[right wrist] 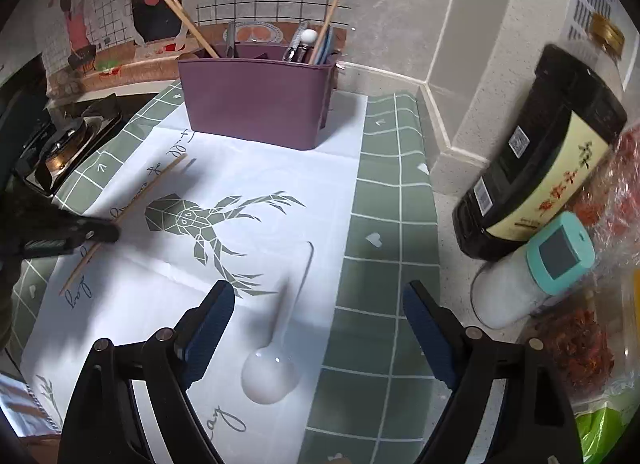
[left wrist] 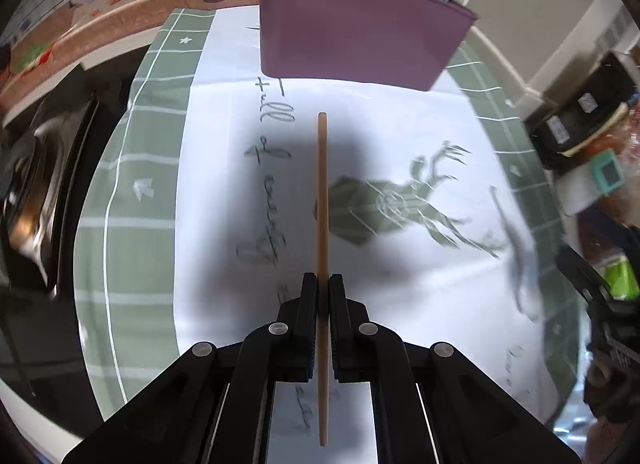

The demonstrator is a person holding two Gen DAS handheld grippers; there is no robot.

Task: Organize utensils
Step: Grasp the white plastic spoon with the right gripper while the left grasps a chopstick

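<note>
My left gripper [left wrist: 323, 284] is shut on a wooden chopstick [left wrist: 322, 192] and holds it above the white cloth, pointing toward the purple utensil holder [left wrist: 356, 32]. The right wrist view shows that gripper [right wrist: 100, 234] and chopstick [right wrist: 152, 188] at the left. The holder [right wrist: 256, 100] stands at the back with several chopsticks and utensils in it. My right gripper [right wrist: 320, 324] is open and empty, just above a white spoon [right wrist: 276, 360] lying on the cloth, bowl toward me.
A gas stove [right wrist: 60, 148] sits at the left edge. A dark sauce bottle [right wrist: 540, 160], a salt shaker with a teal lid [right wrist: 532, 276] and bags of dried chillies [right wrist: 576, 344] crowd the right. The wall runs behind the holder.
</note>
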